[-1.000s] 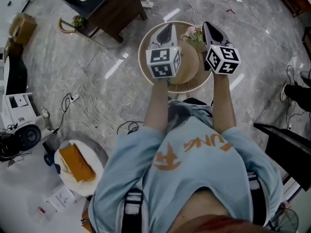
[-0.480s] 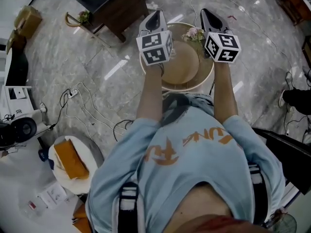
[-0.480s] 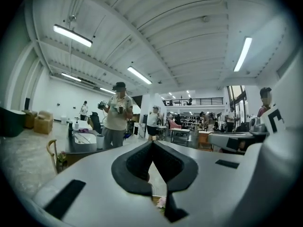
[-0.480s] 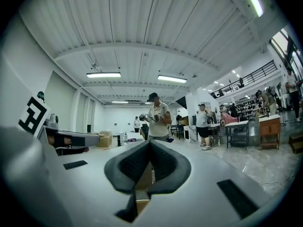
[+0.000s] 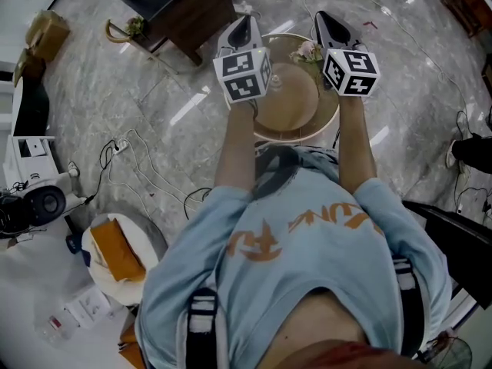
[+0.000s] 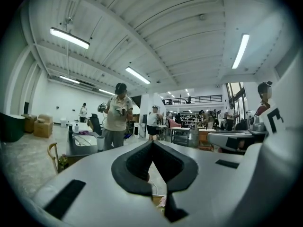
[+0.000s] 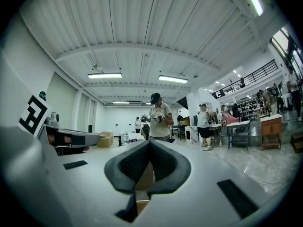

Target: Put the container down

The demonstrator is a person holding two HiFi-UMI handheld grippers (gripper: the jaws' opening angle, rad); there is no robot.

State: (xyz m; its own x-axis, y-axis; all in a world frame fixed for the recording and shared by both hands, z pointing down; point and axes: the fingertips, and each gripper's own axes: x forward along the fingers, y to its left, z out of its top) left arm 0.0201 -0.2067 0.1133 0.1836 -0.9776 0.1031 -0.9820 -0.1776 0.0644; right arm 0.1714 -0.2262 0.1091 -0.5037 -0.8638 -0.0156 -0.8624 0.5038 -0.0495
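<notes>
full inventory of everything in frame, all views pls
round table: 1, tan top with pale rim, on the floor below both grippers
flowers: 1 bunch, pink, far edge of the round table
desk: 1, dark brown, upper left
cardboard box: 1, brown, far left
cables: several, white and black, on the floor at left
orange pad: 1, orange, on a white round stand, lower left
bystanders: several, mostly pale shirts, background of both gripper views
shirt: 1, light blue with orange print, on the person
left gripper: 1, grey with black pads, jaws together, empty
right gripper: 1, grey with black pads, jaws together, empty
</notes>
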